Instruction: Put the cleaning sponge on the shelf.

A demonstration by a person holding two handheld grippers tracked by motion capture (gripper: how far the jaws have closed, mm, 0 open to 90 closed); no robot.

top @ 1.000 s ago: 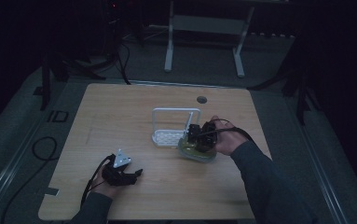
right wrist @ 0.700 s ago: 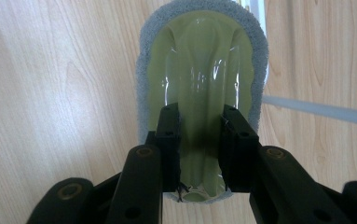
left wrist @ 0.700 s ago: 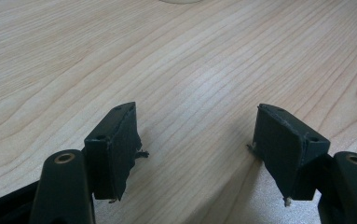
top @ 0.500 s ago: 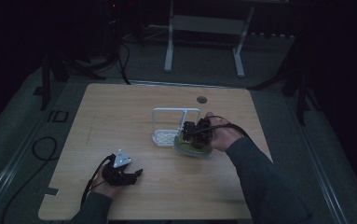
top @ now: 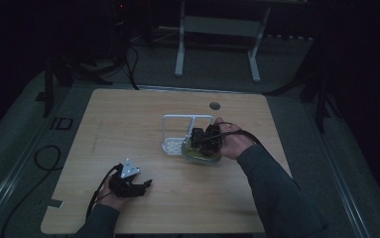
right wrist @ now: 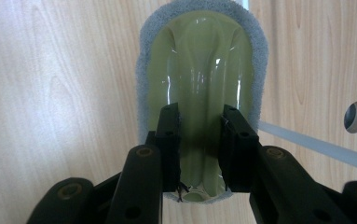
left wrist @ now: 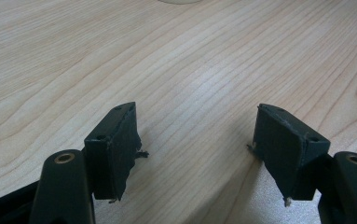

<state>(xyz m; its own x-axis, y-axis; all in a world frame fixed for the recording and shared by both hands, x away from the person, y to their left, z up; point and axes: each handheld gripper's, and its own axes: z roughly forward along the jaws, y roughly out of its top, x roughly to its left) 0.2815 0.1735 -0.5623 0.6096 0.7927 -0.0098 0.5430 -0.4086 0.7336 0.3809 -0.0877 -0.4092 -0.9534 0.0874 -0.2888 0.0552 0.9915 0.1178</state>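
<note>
An olive-green glossy pad point(right wrist: 199, 56) with a grey fuzzy rim lies on the wooden table point(top: 128, 114). My right gripper point(right wrist: 199, 121) is shut on the raised ridge along its middle, one jaw on each side. In the high view the green pad point(top: 202, 154) sits right of centre, against a white wire rack point(top: 177, 121), with my right gripper point(top: 200, 141) above it. My left gripper point(top: 145, 184) rests near the table's front left. Its jaws stand open over bare wood, with nothing between them point(left wrist: 197, 140).
A round cable hole point(top: 215, 105) is in the table behind the rack. A white bar of the rack point(right wrist: 306, 142) runs just beside the pad. Cables trail from both grippers. The floor and a white stand lie beyond the far edge.
My right hand, with the green pad in its grip, has shifted slightly left, closer to the white rack. The left gripper has stayed where it was.
</note>
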